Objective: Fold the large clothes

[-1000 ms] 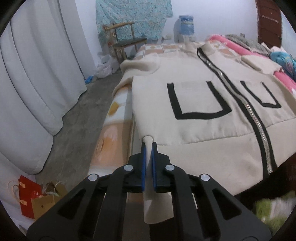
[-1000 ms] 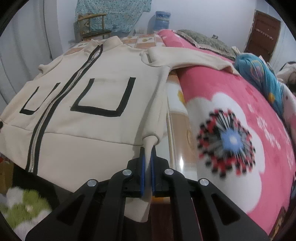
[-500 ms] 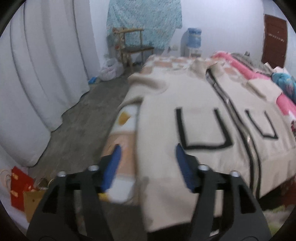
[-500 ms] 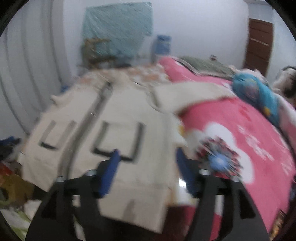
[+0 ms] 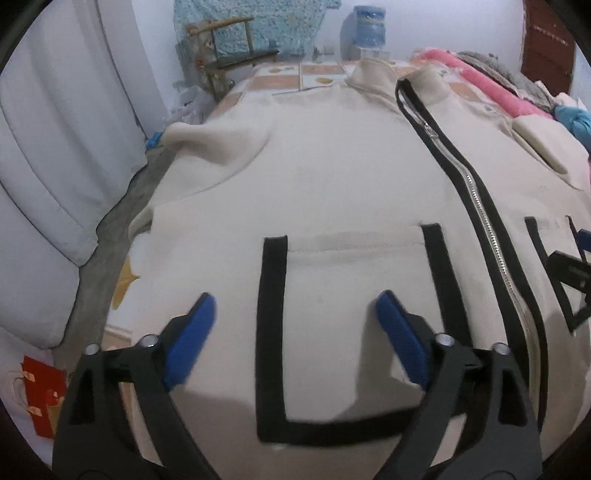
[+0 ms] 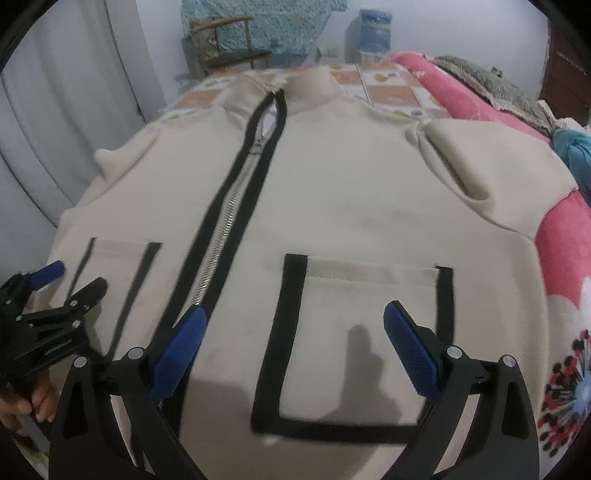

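Note:
A cream zip-up jacket with black-trimmed pockets lies spread flat, front up, on the bed; it also fills the right wrist view. Its zipper runs up the middle. My left gripper is open and empty, hovering above the jacket's left pocket. My right gripper is open and empty above the right pocket. The left gripper also shows at the left edge of the right wrist view. One sleeve is bunched at the left, the other folded at the right.
A pink flowered blanket covers the bed to the right. A wooden chair and a blue water jug stand beyond the bed. White curtains hang at the left above a grey floor, with a red bag lower left.
Both grippers let go of the jacket's bottom corners, opened wide, and moved forward over the pockets. The jacket now lies flat on the bed.

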Motion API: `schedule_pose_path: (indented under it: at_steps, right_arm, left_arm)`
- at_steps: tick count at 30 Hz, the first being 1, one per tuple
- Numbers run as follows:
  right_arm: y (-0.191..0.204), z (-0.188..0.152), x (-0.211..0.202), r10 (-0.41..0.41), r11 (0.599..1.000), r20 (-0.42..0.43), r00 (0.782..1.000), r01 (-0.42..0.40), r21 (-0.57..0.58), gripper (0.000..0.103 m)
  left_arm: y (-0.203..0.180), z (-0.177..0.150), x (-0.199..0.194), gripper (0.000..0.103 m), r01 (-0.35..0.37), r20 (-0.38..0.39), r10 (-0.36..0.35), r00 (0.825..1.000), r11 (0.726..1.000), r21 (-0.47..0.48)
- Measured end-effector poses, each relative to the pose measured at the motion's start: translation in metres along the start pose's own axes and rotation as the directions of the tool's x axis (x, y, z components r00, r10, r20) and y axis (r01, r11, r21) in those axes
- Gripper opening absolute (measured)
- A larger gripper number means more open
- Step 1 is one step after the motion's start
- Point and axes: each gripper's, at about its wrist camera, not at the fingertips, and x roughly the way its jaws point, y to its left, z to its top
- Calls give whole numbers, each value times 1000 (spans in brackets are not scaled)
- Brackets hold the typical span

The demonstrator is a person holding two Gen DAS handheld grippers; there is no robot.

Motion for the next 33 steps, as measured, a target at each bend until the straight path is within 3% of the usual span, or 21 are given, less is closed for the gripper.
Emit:
schedule_pose_path:
  at_steps: [5, 9, 15, 21, 24, 28, 33]
  right_arm:
    - [-1, -6, 15, -14, 1000, -45, 999, 14, -2, 97]
    - [2, -9, 16, -57, 998, -29, 998, 55, -40, 97]
    - [0, -11, 15, -49, 998, -12, 999, 48, -44, 97]
    - [1, -5, 14, -29, 999, -2, 1000, 29, -33, 97]
    - [11, 3, -2, 4, 999, 52, 999, -2, -38, 97]
    - [33, 19, -22, -7, 996, 110, 994, 18, -92, 97]
    - [48, 38, -33, 66, 991, 146, 987, -48, -126, 97]
  left_arm:
    - [10, -4, 2, 95, 23, 8, -23, 1000, 1000, -18]
    - [15, -4, 3, 96, 51, -22, -52, 998, 998, -37]
    - [13, -3, 3, 96, 38, -28, -39, 999, 999, -35]
    - [19, -2, 6, 96, 73, -35, -74, 997, 997, -39]
    - [19, -1, 6, 96, 79, -35, -80, 996, 996, -39]
    - [19, 0, 5, 96, 78, -38, -79, 996, 996, -38]
    - [39, 4, -24, 96, 39, 83, -35, 996, 998, -39]
